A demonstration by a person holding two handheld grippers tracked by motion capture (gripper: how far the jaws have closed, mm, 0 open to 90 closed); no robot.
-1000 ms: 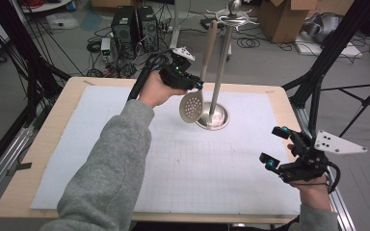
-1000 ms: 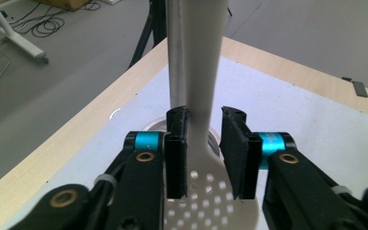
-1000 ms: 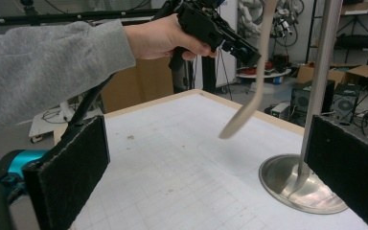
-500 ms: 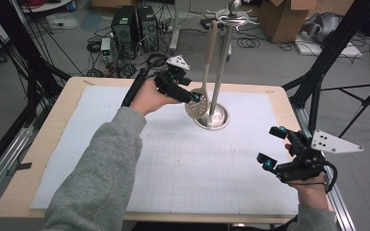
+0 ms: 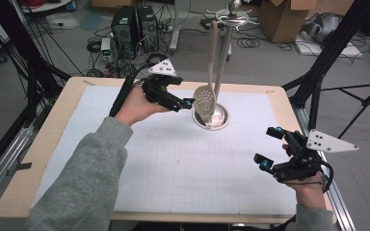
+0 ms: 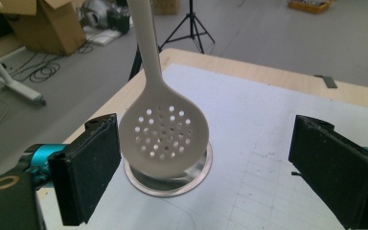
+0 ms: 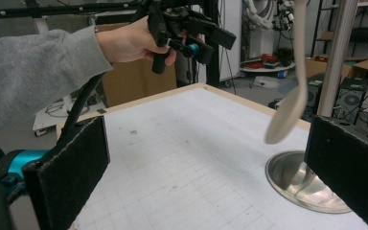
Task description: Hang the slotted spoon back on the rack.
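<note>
Now the left hand-held gripper (image 5: 189,102) is right up at the slotted spoon (image 5: 205,98), and the grasp is not yet made. From the left gripper view, the jaws stand wide apart with the perforated bowl (image 6: 164,135) hanging between them, much closer to the near-left pad than to the far one, and no pad is touching it that I can see. The spoon hangs by its long pale handle from the hook ring at the top of the utensil stand (image 5: 227,53), its bowl dangling just above the stand's round steel base (image 5: 212,120). So the approach looks done; what seems left is closing on the spoon, lifting it off its hook and carrying it away.

Over on the other side, the right hand-held gripper (image 5: 270,147) waits well apart from the stand, near the edge of the surface (image 5: 58,125), jaws spread and nothing between them. Its own view looks across the gridded mat (image 7: 182,158) at the spoon seen edge-on (image 7: 287,120) and the steel post (image 7: 338,52) beside it.

Compared with a second ago, the left hand-held gripper has swung round from above and behind the spoon to come at it from the side, level with the bowl, and it has closed in further over the last half second. The spoon hangs on the same hook, and the right hand-held gripper has barely shifted.
</note>
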